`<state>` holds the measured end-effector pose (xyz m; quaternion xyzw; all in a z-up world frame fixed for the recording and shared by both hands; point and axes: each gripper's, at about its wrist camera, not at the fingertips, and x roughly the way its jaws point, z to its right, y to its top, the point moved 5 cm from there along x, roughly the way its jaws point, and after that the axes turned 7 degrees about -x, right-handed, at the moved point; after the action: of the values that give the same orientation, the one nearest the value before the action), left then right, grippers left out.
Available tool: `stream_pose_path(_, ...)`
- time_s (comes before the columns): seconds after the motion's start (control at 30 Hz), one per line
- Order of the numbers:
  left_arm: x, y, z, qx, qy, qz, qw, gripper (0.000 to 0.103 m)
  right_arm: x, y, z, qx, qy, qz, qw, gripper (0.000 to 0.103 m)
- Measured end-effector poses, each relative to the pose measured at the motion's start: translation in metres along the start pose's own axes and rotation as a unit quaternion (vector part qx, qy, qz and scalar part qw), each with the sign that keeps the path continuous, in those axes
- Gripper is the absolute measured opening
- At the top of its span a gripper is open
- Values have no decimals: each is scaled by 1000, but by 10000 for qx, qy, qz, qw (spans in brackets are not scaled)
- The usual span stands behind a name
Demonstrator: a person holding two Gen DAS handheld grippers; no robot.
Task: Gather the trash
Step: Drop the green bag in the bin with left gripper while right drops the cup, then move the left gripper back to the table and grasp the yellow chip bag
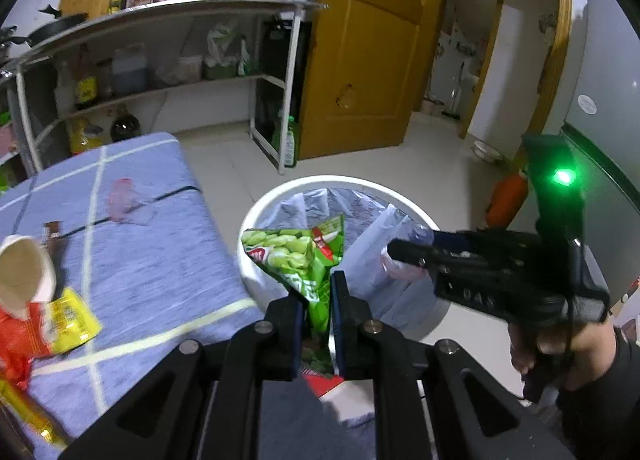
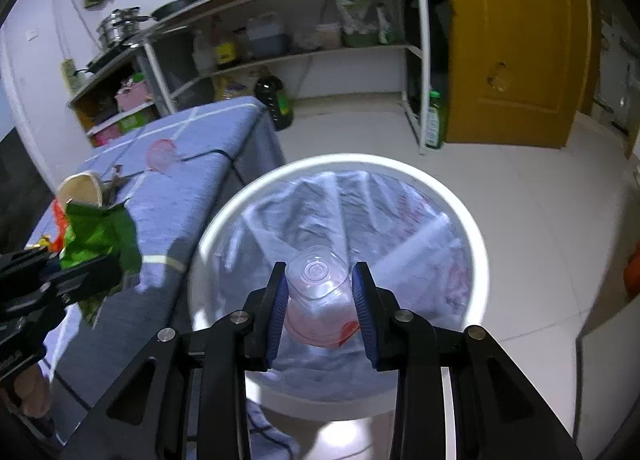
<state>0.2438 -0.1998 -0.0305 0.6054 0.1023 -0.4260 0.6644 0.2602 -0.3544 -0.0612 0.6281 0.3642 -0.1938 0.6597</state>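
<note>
My left gripper (image 1: 314,300) is shut on a green snack bag (image 1: 298,256) and holds it at the near rim of a white trash bin (image 1: 256,212) lined with a clear bag. It also shows in the right wrist view (image 2: 100,232). My right gripper (image 2: 320,292) is shut on a clear plastic cup (image 2: 318,292) with pink residue, held bottom-forward over the bin's opening (image 2: 478,244). In the left wrist view the right gripper (image 1: 404,256) reaches over the bin from the right. More trash lies on the table: a paper cup (image 1: 24,272), a yellow packet (image 1: 72,318), a red wrapper (image 1: 20,340) and a pink lid (image 1: 124,196).
A blue checked cloth covers the table (image 1: 152,260) left of the bin. A metal shelf rack (image 1: 168,44) with bottles and a kettle stands behind. A wooden door (image 1: 372,48) is at the back right. An orange object (image 1: 506,200) lies on the tile floor.
</note>
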Motion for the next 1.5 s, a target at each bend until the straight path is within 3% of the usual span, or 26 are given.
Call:
stream_pose_path(0.17,24,4,9,-85,-91,-227,9997,19,7,-7,14,143,-99,-121,9998,34)
stream_pose_path(0.23,27,3,9,-103,-122,-266,9995,19,5,-7,17,171,-90,-79,9998,39)
stream_pose_path(0.3,27,3,9,-102,-101,-255,9996,23,3,-7,16,171,-74,-55,9998,54)
stream_pose_path(0.43,28,2,5,-164,-89,-276,9994,25,0,-5,14,169,-50,-6,9998,55)
stream_pose_path(0.5,30,4,4,-190,-115,-279,9994,36,-3,-3,13,155,-86,56,9998,55)
stream_pose_path(0.57,30,5,2,-246,-125,-221,9994,55,-8,0,13,146,-120,148,9997,55)
stream_pose_path(0.83,15,6,-5,-351,-126,-58,9993,56,-26,10,12,145,-160,457,9987,55)
stream_pose_path(1.13,-48,-1,-33,-480,90,490,9976,56,-50,25,-26,-173,80,834,9963,55)
stream_pose_path(1.27,-79,-9,-61,-648,344,698,9949,56,-57,32,-54,-403,144,952,9945,55)
stream_pose_path(1.5,-134,-24,-125,-903,991,1054,9853,56,-51,41,-124,-964,796,941,9877,55)
